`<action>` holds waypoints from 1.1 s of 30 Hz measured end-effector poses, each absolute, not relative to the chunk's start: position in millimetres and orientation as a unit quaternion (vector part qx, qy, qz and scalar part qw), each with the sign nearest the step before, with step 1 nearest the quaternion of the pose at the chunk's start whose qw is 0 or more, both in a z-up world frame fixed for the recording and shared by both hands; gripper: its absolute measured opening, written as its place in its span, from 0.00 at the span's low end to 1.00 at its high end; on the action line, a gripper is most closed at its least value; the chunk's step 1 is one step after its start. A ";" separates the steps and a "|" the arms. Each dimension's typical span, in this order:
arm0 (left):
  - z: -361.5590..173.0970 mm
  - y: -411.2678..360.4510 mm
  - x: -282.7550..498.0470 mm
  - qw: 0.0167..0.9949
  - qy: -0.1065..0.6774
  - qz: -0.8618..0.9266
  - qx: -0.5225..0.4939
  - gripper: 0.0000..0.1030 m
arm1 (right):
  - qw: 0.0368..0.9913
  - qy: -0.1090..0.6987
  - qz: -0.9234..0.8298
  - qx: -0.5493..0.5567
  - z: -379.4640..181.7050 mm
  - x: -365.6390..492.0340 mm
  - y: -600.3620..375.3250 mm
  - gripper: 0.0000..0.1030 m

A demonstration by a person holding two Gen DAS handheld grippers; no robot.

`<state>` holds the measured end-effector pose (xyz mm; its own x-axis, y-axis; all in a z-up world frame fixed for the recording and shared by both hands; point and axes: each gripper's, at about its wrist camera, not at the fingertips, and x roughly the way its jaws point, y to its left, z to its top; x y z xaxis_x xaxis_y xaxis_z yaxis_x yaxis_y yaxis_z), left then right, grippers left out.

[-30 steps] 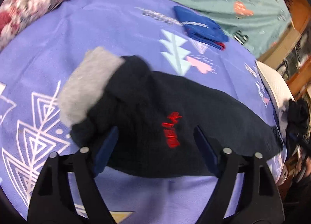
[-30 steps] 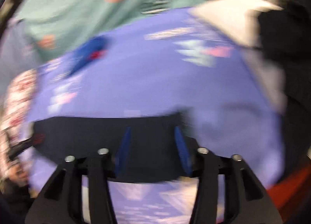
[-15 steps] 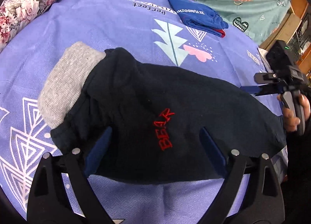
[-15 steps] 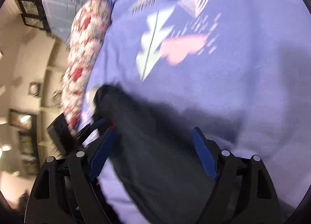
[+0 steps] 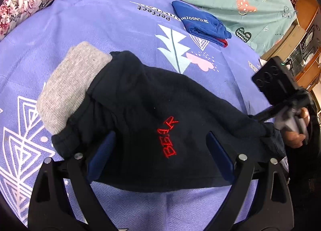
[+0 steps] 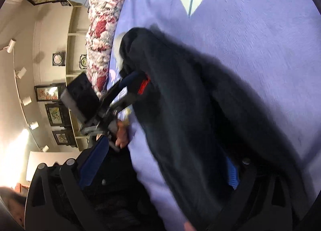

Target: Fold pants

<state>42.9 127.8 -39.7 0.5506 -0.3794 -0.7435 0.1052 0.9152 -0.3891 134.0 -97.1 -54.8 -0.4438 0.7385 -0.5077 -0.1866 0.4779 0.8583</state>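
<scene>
The black pants (image 5: 152, 114) are seen lying on the purple bedspread (image 5: 104, 30) directly ahead of the left tool (image 5: 160, 160), already gathered into a short, thick bundle: the grey waistband (image 5: 68, 88) is turned out at the far-left end, ahead of and beyond the left finger, and the red "BEAR" lettering (image 5: 168, 136) lies between the two fingers. The left tool is held wide, its jaws spread over the near edge of the bundle with cloth lying between them but not pinched by the pads. The right tool (image 6: 160, 170) is also spread wide, its jaws having just been opening; in its own view the dark cloth passes between and partly over the fingers, and no pinch can be made out. In the left view the right tool (image 5: 258, 117) is seen at the far-right end of the bundle, where the cloth is bunched and rumpled. It is judged that at least one lengthwise fold has been made, since the garment looks much shorter than full-length pants, yet the result is loose: edges are uneven and the right end is lumpy. What is left appears to be a fresh grasp, a further fold or a smoothing of the stack. A folded blue garment (image 5: 200, 22) lies well beyond the left tool, apart from the pants.
</scene>
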 end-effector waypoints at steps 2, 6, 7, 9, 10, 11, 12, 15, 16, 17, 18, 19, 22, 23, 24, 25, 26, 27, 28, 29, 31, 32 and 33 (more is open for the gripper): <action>-39.5 127.3 42.5 0.868 0.453 -0.139 -0.149 0.90 | 0.505 0.684 0.480 0.216 -53.9 144.6 -95.1 0.97; -39.5 126.8 43.0 0.868 0.454 -0.138 -0.149 0.90 | 0.527 0.641 0.495 0.258 -52.4 162.5 -88.1 0.77; -39.5 126.8 43.0 0.868 0.453 -0.138 -0.148 0.90 | 0.552 0.623 0.490 0.257 -49.8 166.4 -94.6 0.71; -39.4 126.5 42.7 0.868 0.453 -0.138 -0.148 0.90 | 0.580 0.599 0.479 0.276 -50.8 174.5 -111.1 0.49; -39.4 126.5 42.8 0.868 0.452 -0.139 -0.148 0.90 | 0.578 0.595 0.474 0.295 -54.1 177.9 -119.4 0.43; -39.6 126.7 42.8 0.868 0.452 -0.139 -0.149 0.90 | 0.578 0.594 0.471 0.302 -56.6 178.7 -122.0 0.32; -39.9 126.5 42.8 0.868 0.453 -0.139 -0.149 0.90 | 0.583 0.592 0.468 0.301 -56.8 177.9 -124.5 0.24; -40.1 125.1 43.2 0.868 0.455 -0.137 -0.145 0.90 | 0.605 0.591 0.449 0.288 -59.0 177.1 -125.5 0.12; -40.2 125.0 43.0 0.868 0.455 -0.138 -0.145 0.90 | 0.616 0.591 0.439 0.281 -59.3 178.3 -125.6 0.11; -40.2 125.1 42.8 0.868 0.454 -0.138 -0.146 0.90 | 0.626 0.592 0.428 0.274 -59.9 180.7 -126.9 0.09; -40.2 125.3 43.0 0.867 0.455 -0.139 -0.146 0.90 | 0.630 0.594 0.419 0.271 -61.8 183.1 -131.1 0.08; -40.2 125.1 43.1 0.867 0.455 -0.140 -0.146 0.90 | 0.633 0.594 0.416 0.270 -61.2 184.4 -133.3 0.07; -39.9 123.8 43.6 0.867 0.457 -0.140 -0.142 0.90 | 0.650 0.594 0.411 0.235 -50.5 184.7 -133.1 0.07; -39.9 123.9 43.8 0.867 0.457 -0.140 -0.143 0.90 | 0.655 0.596 0.411 0.217 -44.4 184.7 -133.2 0.07; -39.9 124.0 43.8 0.867 0.457 -0.140 -0.143 0.90 | 0.661 0.596 0.408 0.204 -39.4 185.2 -136.2 0.08; -39.8 124.5 43.8 0.867 0.457 -0.139 -0.144 0.90 | 0.675 0.592 0.397 0.189 -33.7 186.9 -140.3 0.15; -40.0 125.8 43.9 0.866 0.456 -0.140 -0.148 0.90 | 0.717 0.569 0.361 0.178 -21.0 190.5 -157.5 0.31; -39.8 126.2 43.7 0.866 0.456 -0.141 -0.150 0.90 | 0.735 0.553 0.344 0.191 -12.0 193.4 -173.1 0.39; -39.6 127.0 43.4 0.866 0.455 -0.141 -0.152 0.90 | 0.741 0.534 0.342 0.221 -0.5 195.1 -191.8 0.40; -39.4 127.3 42.9 0.866 0.455 -0.141 -0.152 0.90 | 0.742 0.529 0.347 0.224 8.6 191.7 -199.2 0.40; -36.2 127.2 41.2 0.868 0.453 -0.138 -0.150 0.90 | 0.748 0.527 0.348 0.202 21.4 179.0 -199.1 0.40; -32.1 126.1 39.3 0.871 0.448 -0.136 -0.146 0.90 | 0.744 0.530 0.357 0.195 25.4 167.4 -194.8 0.40; -25.0 123.9 36.0 0.876 0.437 -0.144 -0.145 0.90 | 0.738 0.536 0.363 0.188 25.6 154.2 -189.8 0.40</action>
<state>36.0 123.9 -25.0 0.5769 -0.3798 -0.7231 0.1261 0.9161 -0.3806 154.2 -189.8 25.6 0.1610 0.7387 -0.6546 -0.3344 0.6648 0.6680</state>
